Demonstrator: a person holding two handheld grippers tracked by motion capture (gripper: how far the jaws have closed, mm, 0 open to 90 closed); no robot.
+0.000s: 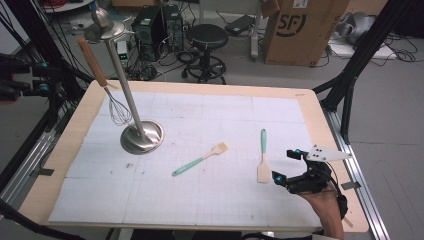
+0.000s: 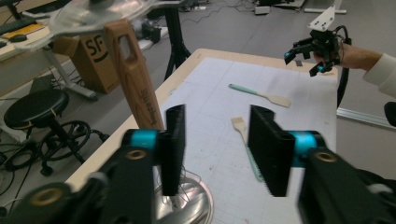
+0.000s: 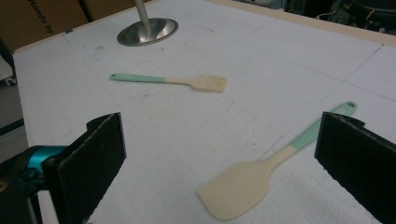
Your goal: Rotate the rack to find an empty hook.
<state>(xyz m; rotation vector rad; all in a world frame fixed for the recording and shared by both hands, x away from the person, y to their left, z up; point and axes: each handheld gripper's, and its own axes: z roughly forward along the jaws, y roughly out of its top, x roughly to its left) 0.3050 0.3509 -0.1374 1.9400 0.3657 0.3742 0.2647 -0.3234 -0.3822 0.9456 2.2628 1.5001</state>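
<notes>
White gridded matting covers your wooden table (image 1: pixel 75 131), with a stool, boxes and cables on the floor behind. Your left gripper (image 2: pixel 215 149) has its black ribbed jaws partly apart with nothing pinched between them; the whisk (image 1: pixel 106 86) stands just to their left, its flat wooden handle with a hanging slot tilted against the steel stand (image 1: pixel 131 102), its wires down by the stand's round dished base. I cannot tell whether the left pad touches the handle. Your right gripper (image 1: pixel 291 168) rests at the table's right near corner, jaws wide apart and holding nothing. The spatula (image 3: pixel 261 172), cream blade on a mint handle, lies flat on the matting between and just ahead of those jaws, untouched, blade towards you. The brush (image 3: pixel 180 80), pale bristles on a mint handle, lies flat farther out, between the spatula and the stand's base
</notes>
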